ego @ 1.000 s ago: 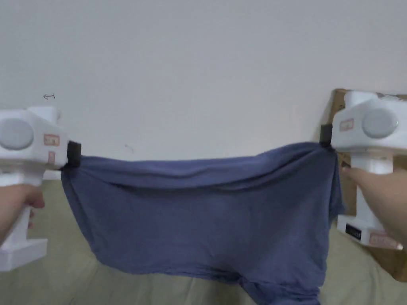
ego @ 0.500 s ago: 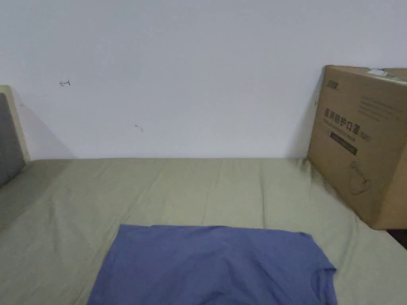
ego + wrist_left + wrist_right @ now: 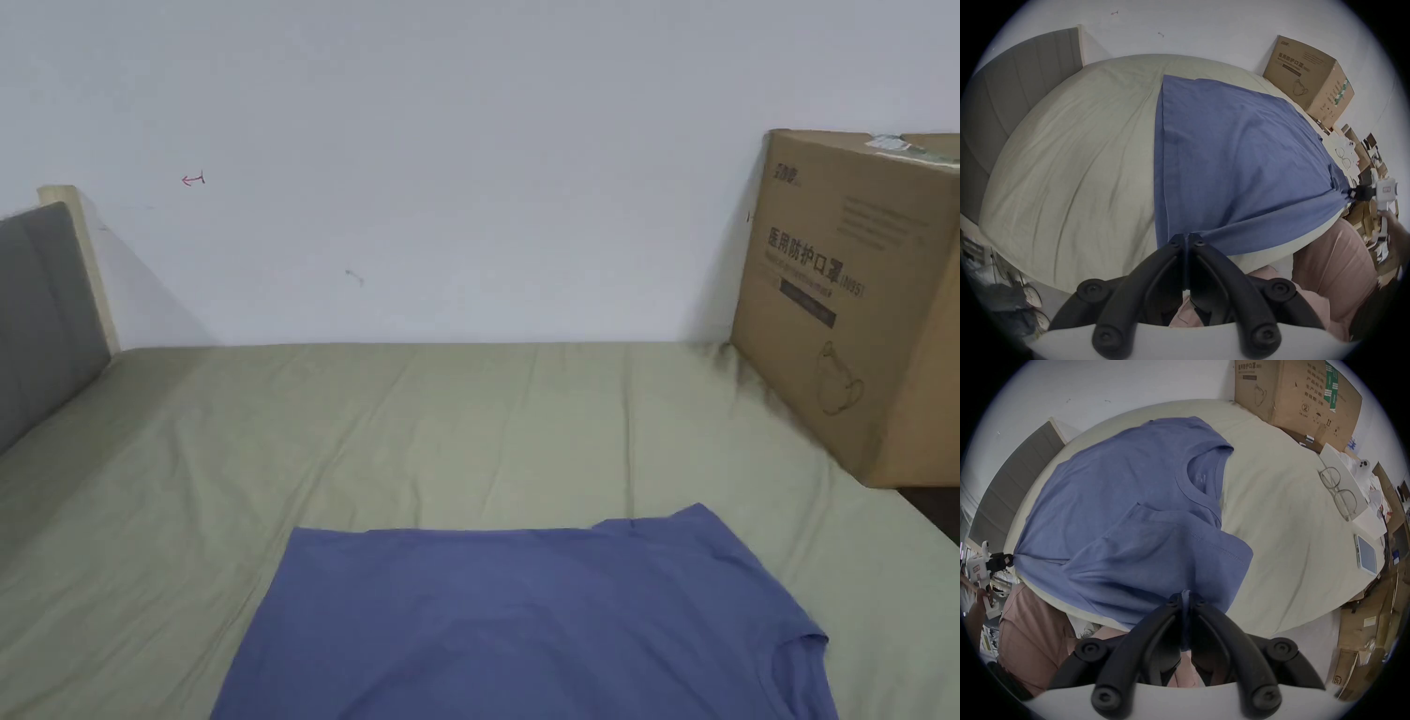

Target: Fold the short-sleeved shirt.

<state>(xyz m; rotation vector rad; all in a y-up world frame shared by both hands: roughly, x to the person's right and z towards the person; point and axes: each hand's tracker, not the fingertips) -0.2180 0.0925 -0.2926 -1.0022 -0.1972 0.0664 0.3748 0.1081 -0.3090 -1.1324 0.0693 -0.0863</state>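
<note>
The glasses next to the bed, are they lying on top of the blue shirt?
No. In the right gripper view the glasses rest on a white box beside the bed, apart from the blue shirt.

A bed covered in a pale olive-green sheet (image 3: 450, 422) stands against a plain white wall (image 3: 469, 141). At the far left is a grey padded headboard (image 3: 37, 309) with a light wooden edge. At the far right a large brown cardboard box (image 3: 862, 300) rests on the bed against the wall. Nearer on the right side lie a pair of round-framed glasses (image 3: 1337, 489) on a white flat box (image 3: 1349, 491) and a small white tablet-like device (image 3: 1366, 557).
</note>
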